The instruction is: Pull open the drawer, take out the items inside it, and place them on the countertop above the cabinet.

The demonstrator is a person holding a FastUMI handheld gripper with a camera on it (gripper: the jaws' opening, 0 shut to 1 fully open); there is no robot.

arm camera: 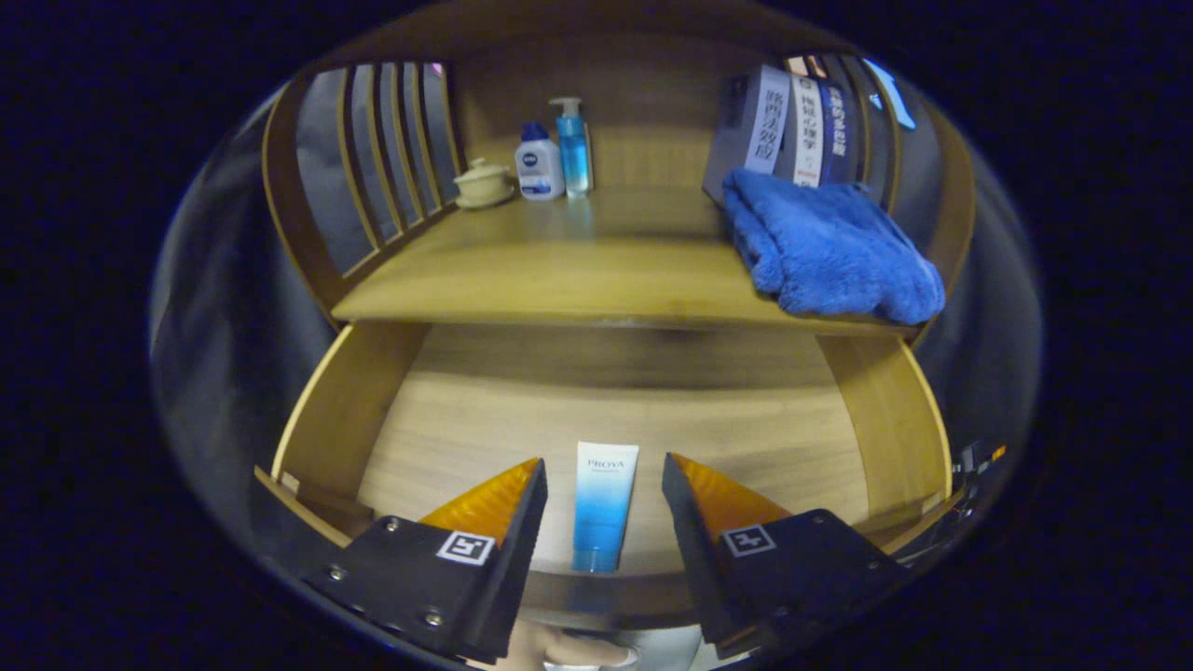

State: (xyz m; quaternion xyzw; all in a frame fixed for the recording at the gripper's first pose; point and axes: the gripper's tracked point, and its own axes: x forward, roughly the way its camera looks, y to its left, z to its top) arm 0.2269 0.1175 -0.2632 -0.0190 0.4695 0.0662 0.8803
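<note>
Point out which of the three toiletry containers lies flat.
The tube in the open drawer, between the open gripper fingers; both bottles stand upright on the countertop.

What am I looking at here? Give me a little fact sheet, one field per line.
Drawer: pulled open, wooden
In drawer: one blue and white tube, lying flat
Gripper: fingers open, one on each side of the tube, not touching it
Countertop: above the drawer
On countertop, at the back: small lidded pot, white bottle with blue cap, blue pump bottle
On countertop, other end: folded blue towel, books behind it
Task state: tube not yet lifted out
</note>
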